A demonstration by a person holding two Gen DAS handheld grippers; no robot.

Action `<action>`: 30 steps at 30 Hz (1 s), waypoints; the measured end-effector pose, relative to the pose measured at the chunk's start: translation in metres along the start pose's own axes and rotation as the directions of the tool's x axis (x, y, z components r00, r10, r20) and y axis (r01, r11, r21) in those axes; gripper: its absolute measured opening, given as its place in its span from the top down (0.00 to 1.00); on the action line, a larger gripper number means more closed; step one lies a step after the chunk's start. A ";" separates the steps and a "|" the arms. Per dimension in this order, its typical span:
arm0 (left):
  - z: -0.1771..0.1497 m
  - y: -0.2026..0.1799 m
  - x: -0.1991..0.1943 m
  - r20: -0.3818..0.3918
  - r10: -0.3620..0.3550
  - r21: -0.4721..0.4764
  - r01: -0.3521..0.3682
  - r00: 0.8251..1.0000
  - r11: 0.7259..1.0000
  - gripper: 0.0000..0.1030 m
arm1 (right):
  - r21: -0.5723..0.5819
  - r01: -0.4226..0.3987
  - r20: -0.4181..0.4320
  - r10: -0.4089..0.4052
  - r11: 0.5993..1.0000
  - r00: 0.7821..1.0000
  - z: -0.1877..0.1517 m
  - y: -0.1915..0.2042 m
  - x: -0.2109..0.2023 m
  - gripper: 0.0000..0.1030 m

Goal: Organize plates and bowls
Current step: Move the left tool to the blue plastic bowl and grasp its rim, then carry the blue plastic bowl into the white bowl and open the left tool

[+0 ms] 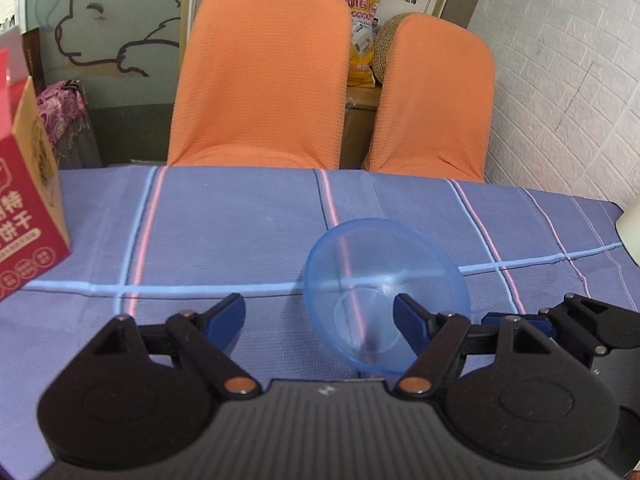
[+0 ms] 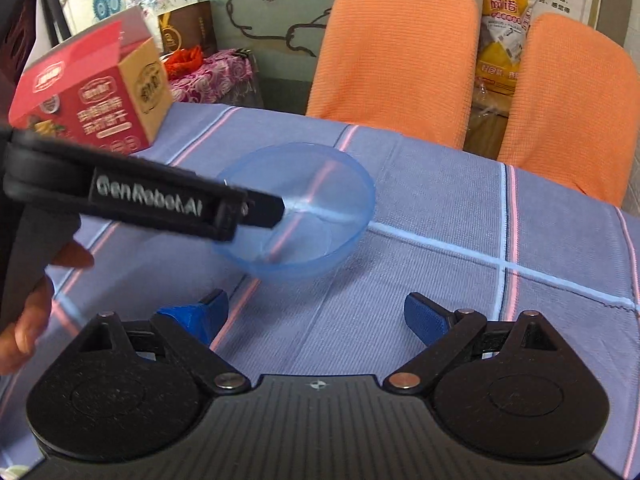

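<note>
A clear blue plastic bowl (image 1: 372,264) (image 2: 320,184) stands upright on the checked cloth. My left gripper (image 1: 318,312) is open and straddles the bowl's near wall. Its right finger (image 1: 408,316) is inside the bowl and its left finger (image 1: 228,312) is outside over the cloth. In the right wrist view the left gripper (image 2: 276,210) comes in from the left with its tip inside the bowl. My right gripper (image 2: 316,310) is open and holds nothing, hanging over the cloth just short of the bowl. One of its fingers (image 1: 520,320) shows at the right in the left wrist view.
A red carton (image 1: 28,220) (image 2: 92,100) stands at the table's left. Two orange-covered chairs (image 1: 264,72) (image 1: 436,96) are behind the far edge. A hand (image 2: 24,320) holds the left gripper. A white object (image 1: 630,228) pokes in at the right edge.
</note>
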State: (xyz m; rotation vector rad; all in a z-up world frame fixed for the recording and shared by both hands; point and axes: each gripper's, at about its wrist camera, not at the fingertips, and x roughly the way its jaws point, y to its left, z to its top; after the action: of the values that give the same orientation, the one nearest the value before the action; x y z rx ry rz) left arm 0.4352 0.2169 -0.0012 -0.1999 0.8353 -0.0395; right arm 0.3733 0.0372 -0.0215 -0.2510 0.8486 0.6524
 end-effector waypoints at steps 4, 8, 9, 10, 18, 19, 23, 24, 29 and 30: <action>-0.002 -0.004 0.009 0.017 0.026 0.038 -0.027 0.999 0.999 0.26 | 0.000 0.011 0.017 -0.011 1.000 1.000 -0.003 0.000 0.007 0.20; -0.003 -0.005 0.018 0.024 0.028 0.048 -0.029 0.999 0.998 0.26 | -0.035 0.040 0.048 -0.038 0.999 0.998 -0.007 0.008 0.009 0.20; -0.003 -0.006 0.020 0.021 0.024 0.048 -0.025 0.999 0.999 0.26 | -0.047 0.046 0.053 -0.043 0.998 0.998 -0.008 0.010 0.009 0.20; -0.004 -0.006 0.021 0.021 0.022 0.049 -0.023 1.000 0.999 0.26 | -0.044 0.043 0.058 -0.040 0.998 0.998 -0.008 0.009 0.009 0.19; -0.008 -0.005 0.021 0.041 0.022 0.057 -0.024 0.999 0.998 0.26 | -0.042 0.047 0.159 -0.040 0.998 0.987 -0.022 0.008 0.006 0.16; -0.008 -0.005 0.021 0.044 0.022 0.061 -0.025 0.999 0.998 0.25 | -0.042 0.047 0.166 -0.039 0.998 0.985 -0.023 0.008 0.006 0.16; -0.009 -0.008 0.023 0.049 0.037 0.085 -0.041 0.998 0.996 0.04 | -0.043 0.042 0.150 -0.036 0.998 0.988 -0.014 0.008 0.008 0.15; -0.010 -0.009 0.024 0.052 0.036 0.076 -0.039 0.998 0.996 0.00 | -0.044 0.041 0.139 -0.035 0.998 0.990 -0.010 0.009 0.011 0.15; -0.013 -0.009 0.026 0.063 0.039 0.081 -0.044 0.997 0.996 0.00 | -0.046 0.038 0.138 -0.031 0.998 0.990 -0.002 0.009 0.017 0.14; -0.013 -0.009 0.025 0.065 0.038 0.078 -0.043 0.997 0.996 0.01 | -0.048 0.037 0.142 -0.029 0.998 0.989 -0.002 0.008 0.019 0.14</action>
State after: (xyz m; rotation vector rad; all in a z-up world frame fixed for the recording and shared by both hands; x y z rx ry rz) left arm 0.4430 0.2031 -0.0266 -0.1087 0.7724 -0.0286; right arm 0.3756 0.0506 -0.0367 -0.2606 0.6915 0.6533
